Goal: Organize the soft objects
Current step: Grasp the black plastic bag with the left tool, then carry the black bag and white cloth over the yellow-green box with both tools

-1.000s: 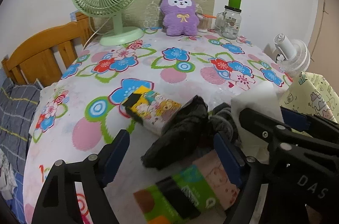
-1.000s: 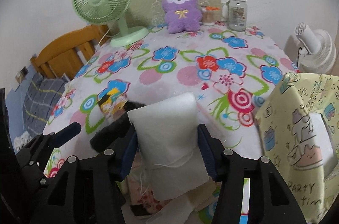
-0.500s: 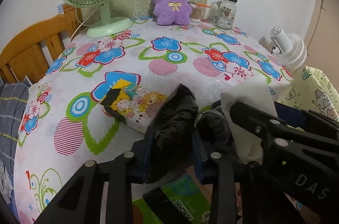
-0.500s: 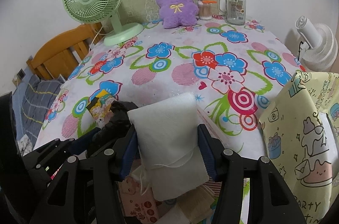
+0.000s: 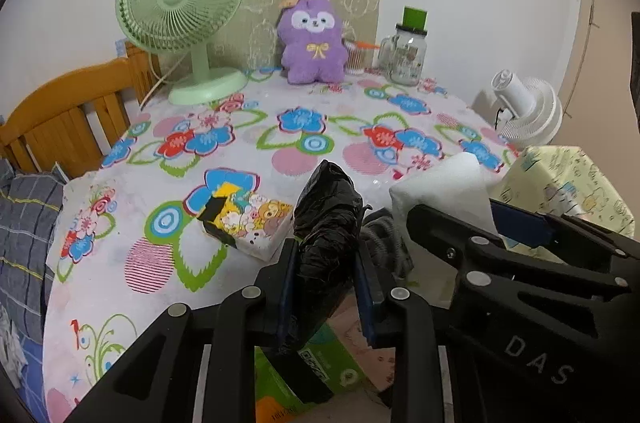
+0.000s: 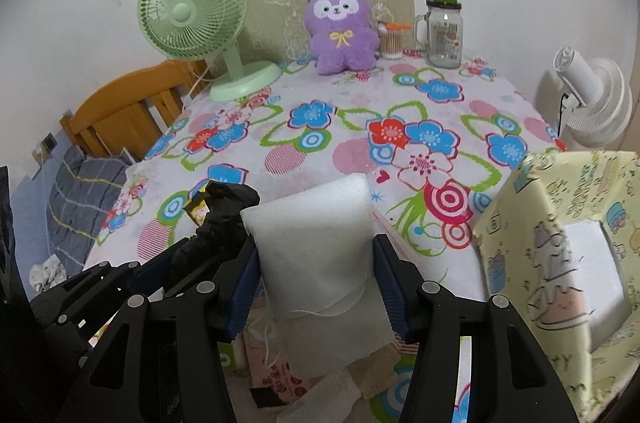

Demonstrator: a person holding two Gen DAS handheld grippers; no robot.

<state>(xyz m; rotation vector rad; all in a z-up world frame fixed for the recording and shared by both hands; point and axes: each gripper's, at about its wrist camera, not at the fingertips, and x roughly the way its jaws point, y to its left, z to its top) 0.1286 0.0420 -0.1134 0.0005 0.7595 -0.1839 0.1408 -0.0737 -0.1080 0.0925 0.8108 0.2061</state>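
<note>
Black bag bundle (image 5: 326, 223) is standing upright, long axis vertical, its lower end hiding behind the left gripper (image 5: 325, 279), whose jaws have just been closing and are now pinching it above the desk (image 5: 248, 143). Right gripper (image 6: 316, 287) is clamping the white foam pad (image 6: 316, 247) upright beside it, bottom edge cut off by clutter.

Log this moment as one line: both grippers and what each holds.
left gripper: just closed, shut on black bag | right gripper: shut on white foam pad | both held above floral tablecloth
</note>
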